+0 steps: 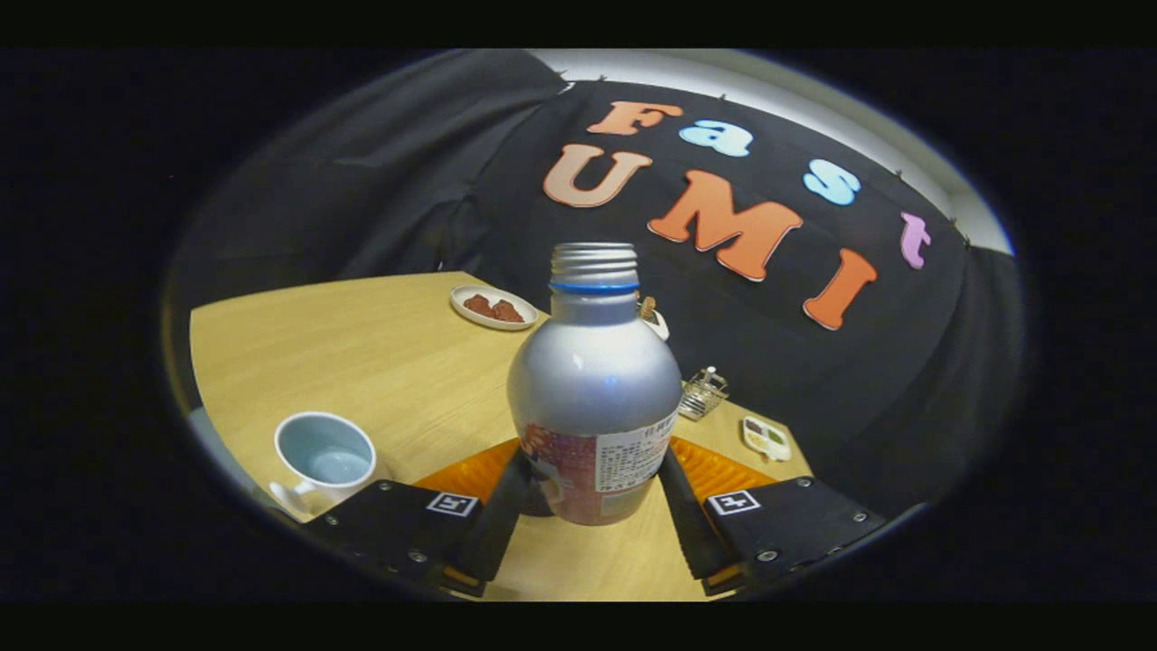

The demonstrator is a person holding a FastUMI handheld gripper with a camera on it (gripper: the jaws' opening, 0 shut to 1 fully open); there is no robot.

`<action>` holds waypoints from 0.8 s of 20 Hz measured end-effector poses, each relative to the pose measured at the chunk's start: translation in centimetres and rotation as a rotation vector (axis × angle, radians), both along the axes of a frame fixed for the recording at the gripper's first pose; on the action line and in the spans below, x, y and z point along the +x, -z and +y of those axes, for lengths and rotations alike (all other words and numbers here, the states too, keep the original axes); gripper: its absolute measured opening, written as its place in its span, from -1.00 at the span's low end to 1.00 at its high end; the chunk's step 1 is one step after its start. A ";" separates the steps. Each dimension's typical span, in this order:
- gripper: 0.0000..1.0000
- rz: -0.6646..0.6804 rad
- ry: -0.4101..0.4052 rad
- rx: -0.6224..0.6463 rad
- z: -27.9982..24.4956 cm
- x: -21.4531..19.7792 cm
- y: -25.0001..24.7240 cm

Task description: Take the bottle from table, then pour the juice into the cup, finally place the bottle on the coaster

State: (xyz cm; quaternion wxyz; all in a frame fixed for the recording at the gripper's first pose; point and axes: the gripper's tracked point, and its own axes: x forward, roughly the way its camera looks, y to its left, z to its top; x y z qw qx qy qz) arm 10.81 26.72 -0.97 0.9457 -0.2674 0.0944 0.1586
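Gripper point(592, 493) fingers press both sides of the silver bottle point(594, 389), clamping it upright between them above the wooden table point(362, 353). Left of the fingers stands a pale blue cup point(325, 457); beyond the bottle lies a plate point(493, 307) of brown food.

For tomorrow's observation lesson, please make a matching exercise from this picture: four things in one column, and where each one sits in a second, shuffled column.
Things:
1. bottle
2. cup
3. plate of brown snacks
4. small wire basket

Places:
A. beyond the bottle, far back on the table
B. between the two fingers of the claw, upright
C. beside the left finger, near the table's front edge
D. near the table's edge by the black cloth, beyond the right finger

Pairs: 1-B, 2-C, 3-A, 4-D
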 end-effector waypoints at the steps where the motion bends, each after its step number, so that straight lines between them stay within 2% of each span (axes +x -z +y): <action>1: 0.54 0.008 0.009 0.050 -0.1 0.8 0.2; 4: 0.54 0.066 0.040 0.220 0.1 3.1 1.7; 7: 0.54 0.126 0.072 0.327 -0.3 4.4 3.6; 16: 0.55 0.191 0.087 0.330 -0.3 6.0 8.7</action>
